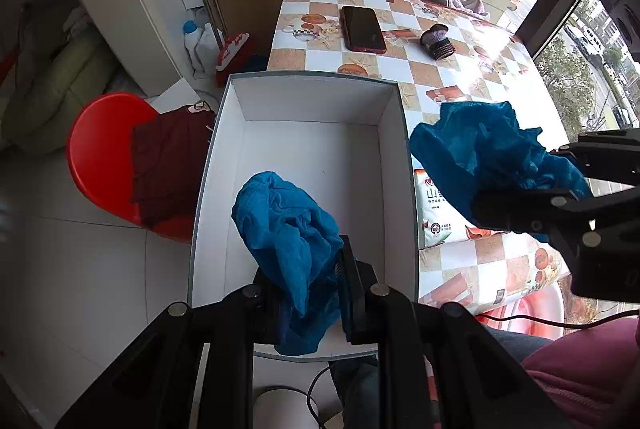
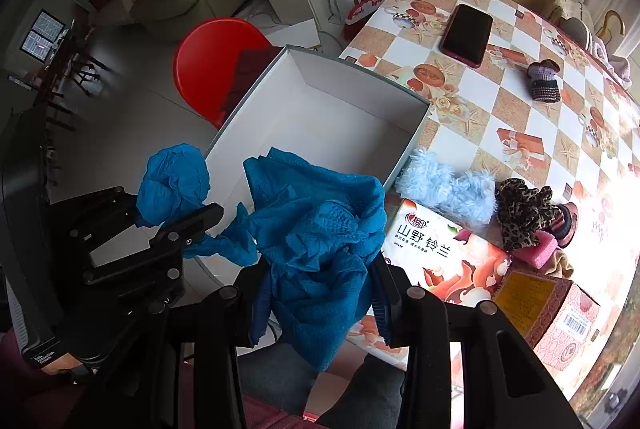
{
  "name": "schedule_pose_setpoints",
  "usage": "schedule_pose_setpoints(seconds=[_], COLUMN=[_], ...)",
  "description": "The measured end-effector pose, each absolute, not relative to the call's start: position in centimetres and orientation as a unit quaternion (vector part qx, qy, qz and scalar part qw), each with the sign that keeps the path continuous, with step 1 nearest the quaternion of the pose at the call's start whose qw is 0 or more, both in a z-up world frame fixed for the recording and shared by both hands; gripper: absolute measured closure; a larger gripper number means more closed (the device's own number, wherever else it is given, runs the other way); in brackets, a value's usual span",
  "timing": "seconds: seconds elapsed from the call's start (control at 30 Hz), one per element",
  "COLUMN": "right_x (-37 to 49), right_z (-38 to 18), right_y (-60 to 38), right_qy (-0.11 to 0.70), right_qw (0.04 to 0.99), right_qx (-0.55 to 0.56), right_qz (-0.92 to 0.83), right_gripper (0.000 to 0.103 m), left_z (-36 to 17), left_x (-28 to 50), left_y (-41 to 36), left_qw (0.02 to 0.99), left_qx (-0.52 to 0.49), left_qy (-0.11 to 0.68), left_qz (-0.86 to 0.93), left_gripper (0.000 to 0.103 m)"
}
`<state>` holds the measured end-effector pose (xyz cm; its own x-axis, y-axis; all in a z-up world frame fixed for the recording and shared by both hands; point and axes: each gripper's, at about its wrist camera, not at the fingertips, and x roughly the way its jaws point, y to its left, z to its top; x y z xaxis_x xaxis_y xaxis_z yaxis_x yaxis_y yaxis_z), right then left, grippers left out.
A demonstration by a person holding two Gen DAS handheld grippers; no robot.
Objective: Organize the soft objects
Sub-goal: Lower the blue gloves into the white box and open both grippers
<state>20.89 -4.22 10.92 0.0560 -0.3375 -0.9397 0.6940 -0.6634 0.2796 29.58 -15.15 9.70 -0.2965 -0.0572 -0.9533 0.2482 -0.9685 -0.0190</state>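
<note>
A bunched end of the blue cloth [image 1: 288, 229] is clamped in the left gripper [image 1: 308, 289] jaws over the near end of the open white box [image 1: 312, 101]. Its other end is pinched by the right gripper [image 2: 320, 293], tilted steeply down above the desk [image 2: 500, 117]. Just beyond, a tissue pack [image 2: 436, 253] reads "山野铃兰". Farther off lie a fluffy blue item [image 2: 448, 189], a leopard scrunchie [image 2: 520, 213] and a phone [image 2: 466, 35].

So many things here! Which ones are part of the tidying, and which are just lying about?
Part of the job:
blue cloth, held by left tongs and right tongs
white box
fluffy blue piece
leopard scrunchie
knitted piece

Just lying about:
phone
tissue pack
red stool
</note>
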Motion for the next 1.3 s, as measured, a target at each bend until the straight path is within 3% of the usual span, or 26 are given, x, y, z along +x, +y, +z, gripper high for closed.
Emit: schedule_pose_setpoints(seconds=[0.9,0.97,1.07,1.17,1.23,1.3], right_x=[18.5,18.4,18.2,18.0,17.8,17.6], right_z=[8.3,8.3,8.3,8.4,8.5,8.6], right_y=[-9.0,-9.4,-9.8,-9.9,-9.9,-9.7], right_qy=[0.161,0.166,0.165,0.161,0.159,0.156], right_qw=[0.393,0.393,0.394,0.394,0.391,0.388], right_qx=[0.631,0.629,0.63,0.629,0.628,0.627], right_qz=[-0.649,-0.65,-0.648,-0.651,-0.654,-0.657], right_gripper=[0.059,0.059,0.053,0.038,0.016,0.015], left_z=[6.5,6.6,6.6,6.6,6.6,6.7], left_x=[29.3,29.3,29.2,29.1,29.1,29.2], left_y=[-17.7,-17.5,-17.2,-17.2,-17.2,-17.2], left_qw=[0.122,0.119,0.123,0.123,0.123,0.121], left_qx=[0.618,0.617,0.614,0.616,0.613,0.604], left_qy=[0.101,0.095,0.083,0.085,0.09,0.1], left_qz=[-0.77,-0.772,-0.776,-0.773,-0.775,-0.781], left_gripper=[0.079,0.07,0.045,0.03,0.022,0.018])
